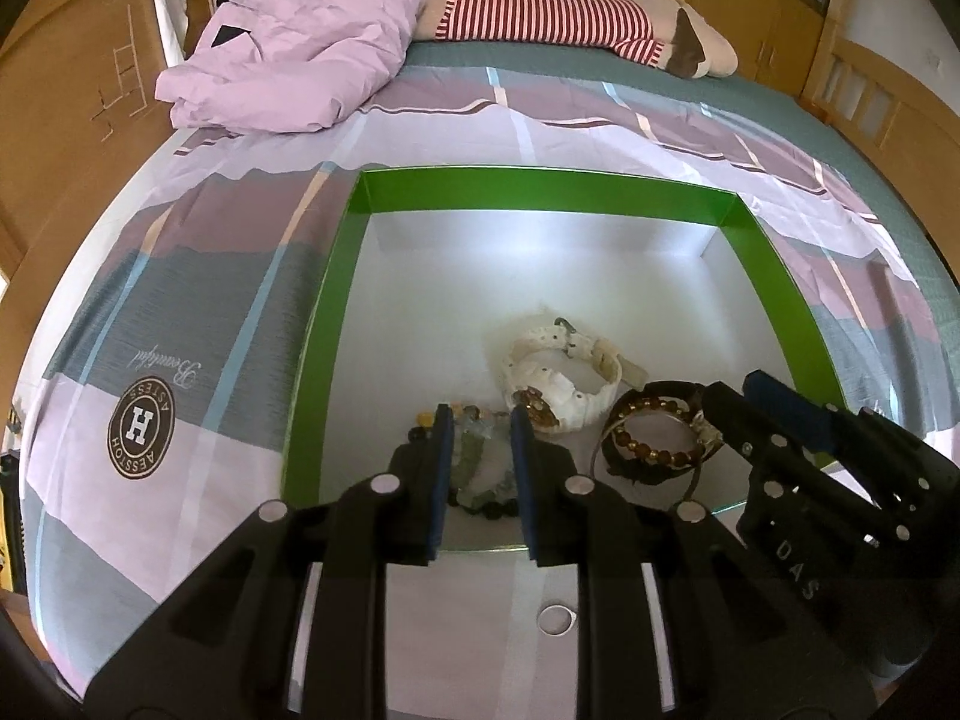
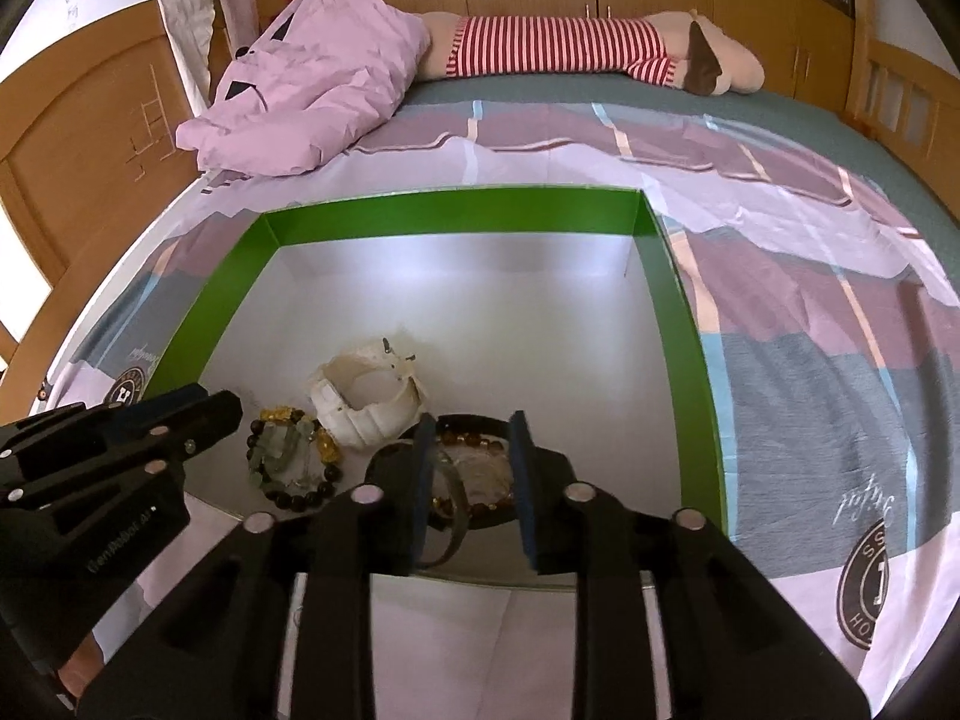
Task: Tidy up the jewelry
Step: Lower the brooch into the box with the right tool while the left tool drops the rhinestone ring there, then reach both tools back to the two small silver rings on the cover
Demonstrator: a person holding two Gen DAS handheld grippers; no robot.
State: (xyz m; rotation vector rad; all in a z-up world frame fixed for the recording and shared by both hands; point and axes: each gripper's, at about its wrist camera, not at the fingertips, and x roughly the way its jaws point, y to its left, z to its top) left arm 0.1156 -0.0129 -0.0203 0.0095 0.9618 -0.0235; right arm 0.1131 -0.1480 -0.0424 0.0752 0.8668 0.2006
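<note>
Bedroom setting noted: patchwork bedsheet (image 1: 180,312) in lilac, grey and mauve, a crumpled lilac quilt (image 1: 288,54) upper left of both views, a striped plush toy (image 2: 564,51) along the top, wooden cabinets behind. Green-walled box (image 1: 336,324) with a silvery floor is set on the sheet at frame centre.

Jewelry is gathered in the box's near part: white watch (image 1: 564,372), a mixed green-and-dark bead bracelet (image 2: 288,456) at lower centre-left of the right wrist view, a brown bead bracelet (image 1: 654,432) lying on dark bands. One small ring (image 1: 557,621) is seen outside the box on the sheet, bottom centre of the left wrist view.

Step judged: sorting within the box, pieces not yet lifted. Left gripper (image 1: 480,420) is held low over the mixed bead bracelet, jaws parted, nothing pinched. Right gripper (image 2: 471,426) is poised over the brown bracelet and bands, jaws likewise parted; whether a pad touches a band cannot be told.

Next move is judged to call for a lowering and closing on one strand only, neighbours left undisturbed
</note>
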